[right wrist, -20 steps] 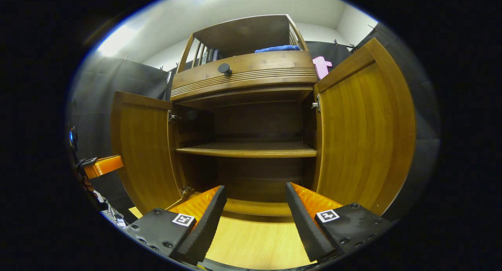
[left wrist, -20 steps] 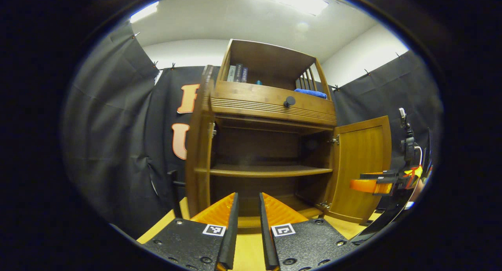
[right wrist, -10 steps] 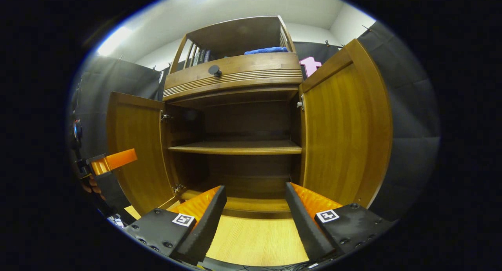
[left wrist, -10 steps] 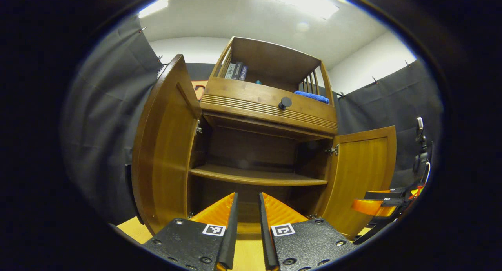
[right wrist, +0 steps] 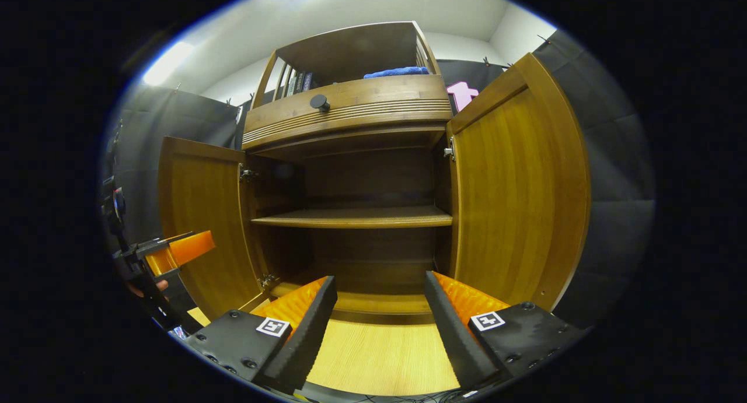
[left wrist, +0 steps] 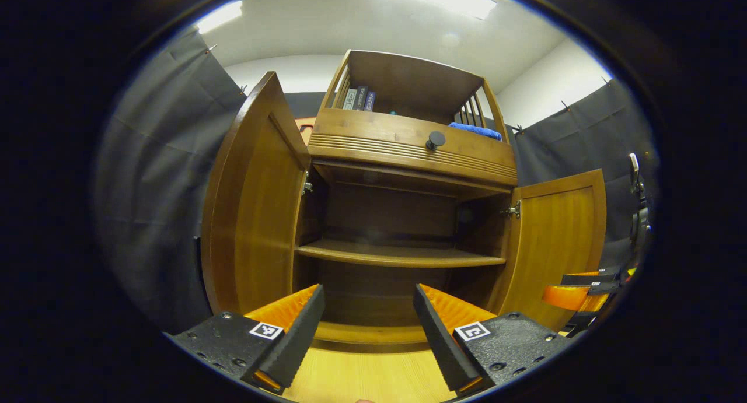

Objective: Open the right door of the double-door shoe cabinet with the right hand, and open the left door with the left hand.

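The wooden shoe cabinet (left wrist: 408,158) stands straight ahead with both doors swung wide. Its left door (left wrist: 251,216) shows its inner face beside my left gripper (left wrist: 367,327), which is open and holds nothing. The right door (left wrist: 554,245) hangs open at the far side, and my right gripper (left wrist: 578,289) shows beyond it. In the right gripper view the right door (right wrist: 513,199) stands close on the right and the left door (right wrist: 201,228) on the left. My right gripper (right wrist: 379,321) is open with nothing between its fingers. The left gripper (right wrist: 169,254) hovers in front of the left door.
Inside, one bare shelf (right wrist: 356,218) crosses the cabinet. Above sits a drawer with a black knob (left wrist: 435,139). The top bay holds books (left wrist: 357,98) and a blue cloth (left wrist: 477,130). Black cloth walls close in on both sides. The floor (right wrist: 379,356) is light wood.
My left gripper's fingers have spread from a narrow gap to wide open, and it has shifted so the left door's inner face shows. The right gripper has barely moved.
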The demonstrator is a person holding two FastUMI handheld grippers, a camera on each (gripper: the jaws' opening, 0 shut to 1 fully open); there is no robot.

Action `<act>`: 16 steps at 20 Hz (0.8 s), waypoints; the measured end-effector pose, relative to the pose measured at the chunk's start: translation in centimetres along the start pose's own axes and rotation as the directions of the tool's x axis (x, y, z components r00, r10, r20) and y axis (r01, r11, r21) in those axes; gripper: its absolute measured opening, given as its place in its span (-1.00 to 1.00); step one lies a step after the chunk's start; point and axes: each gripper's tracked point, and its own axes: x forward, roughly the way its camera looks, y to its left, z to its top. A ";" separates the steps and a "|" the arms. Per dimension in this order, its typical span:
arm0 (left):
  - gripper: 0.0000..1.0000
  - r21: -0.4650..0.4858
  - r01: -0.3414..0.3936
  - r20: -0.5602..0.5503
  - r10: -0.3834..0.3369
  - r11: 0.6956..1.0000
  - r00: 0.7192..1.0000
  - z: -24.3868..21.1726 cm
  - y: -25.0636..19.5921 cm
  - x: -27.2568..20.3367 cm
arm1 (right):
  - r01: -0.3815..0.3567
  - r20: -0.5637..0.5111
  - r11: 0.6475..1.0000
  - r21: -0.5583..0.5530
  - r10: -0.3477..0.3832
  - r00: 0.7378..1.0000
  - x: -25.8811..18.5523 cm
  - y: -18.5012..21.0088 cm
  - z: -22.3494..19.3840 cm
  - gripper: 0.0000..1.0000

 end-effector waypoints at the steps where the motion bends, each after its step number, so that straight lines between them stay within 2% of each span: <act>1: 0.76 -0.007 -0.003 -0.002 0.003 1.000 1.000 0.0 0.1 -0.1 | -0.004 -0.001 1.000 -0.002 0.004 1.000 0.2 0.1 -0.1 0.94; 4: 0.89 -0.030 -0.019 -0.001 0.019 0.999 1.000 -0.3 0.8 -0.3 | -0.011 -0.008 1.000 -0.003 0.011 1.000 0.4 0.5 -0.3 0.94; 5: 0.83 -0.035 -0.025 -0.002 0.025 0.999 1.000 -0.3 0.9 -0.3 | -0.012 -0.009 1.000 -0.002 0.012 1.000 0.4 0.5 -0.3 0.94; 9: 0.83 -0.061 -0.012 -0.007 0.012 0.998 1.000 -0.5 0.6 -0.4 | -0.012 -0.012 1.000 0.000 0.012 1.000 0.6 0.5 -0.5 0.94; 16: 0.83 -0.023 -0.014 0.010 0.014 1.000 1.000 -0.1 0.6 -0.5 | -0.015 -0.012 1.000 -0.001 0.015 1.000 0.7 0.8 -0.4 0.94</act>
